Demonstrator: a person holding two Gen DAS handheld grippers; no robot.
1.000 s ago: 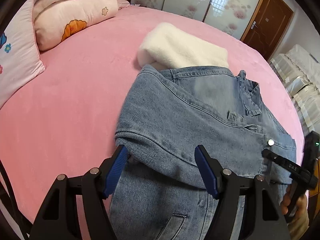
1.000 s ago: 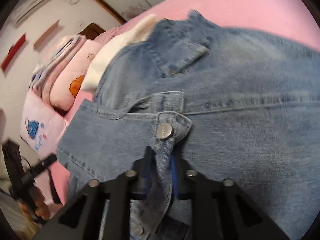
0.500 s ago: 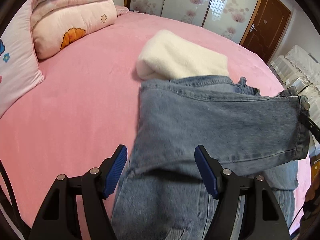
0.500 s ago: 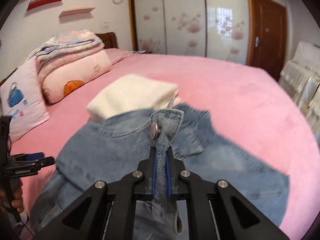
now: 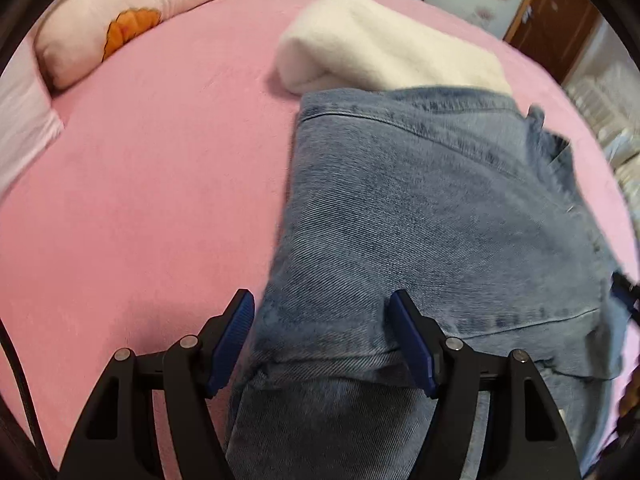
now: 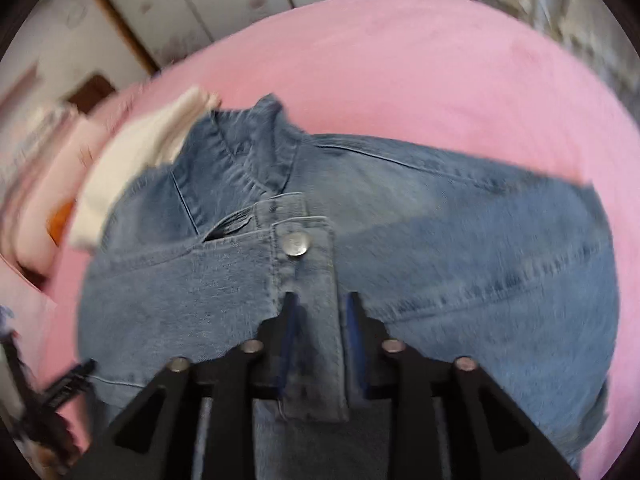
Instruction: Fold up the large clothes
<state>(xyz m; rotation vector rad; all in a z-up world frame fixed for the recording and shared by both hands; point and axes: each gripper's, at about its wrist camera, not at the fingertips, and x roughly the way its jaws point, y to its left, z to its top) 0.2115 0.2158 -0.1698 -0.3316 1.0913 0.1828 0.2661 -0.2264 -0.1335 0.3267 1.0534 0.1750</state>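
Denim is filling most of both views: a blue denim jacket [image 5: 460, 220] is lying on the pink bed [image 5: 160, 160], with one sleeve or panel folded across its body so that the folded edge is running along the near side. Its far edge is resting against a folded cream blanket [image 5: 380, 52], which is sitting further up the bed. In the left wrist view, the left hand-held gripper [image 5: 320, 340] is hovering with its blue-padded jaws spread wide apart, straddling the near corner of the folded denim without pinching it. In the right wrist view, the right hand-held gripper [image 6: 320, 316] is reaching onto the jacket's cuff strap, whose silver snap button [image 6: 295, 243] is showing just beyond the fingertips; the jaws are standing a little apart on either side of the strap, and the motion blur is leaving it unclear whether the pads are pressing the cloth. A pink pillow with an orange flower [image 5: 120, 20] is lying at the head of the bed, well apart from the jacket. Wardrobe doors with floral panels [image 6: 224, 4] are standing behind the bed.
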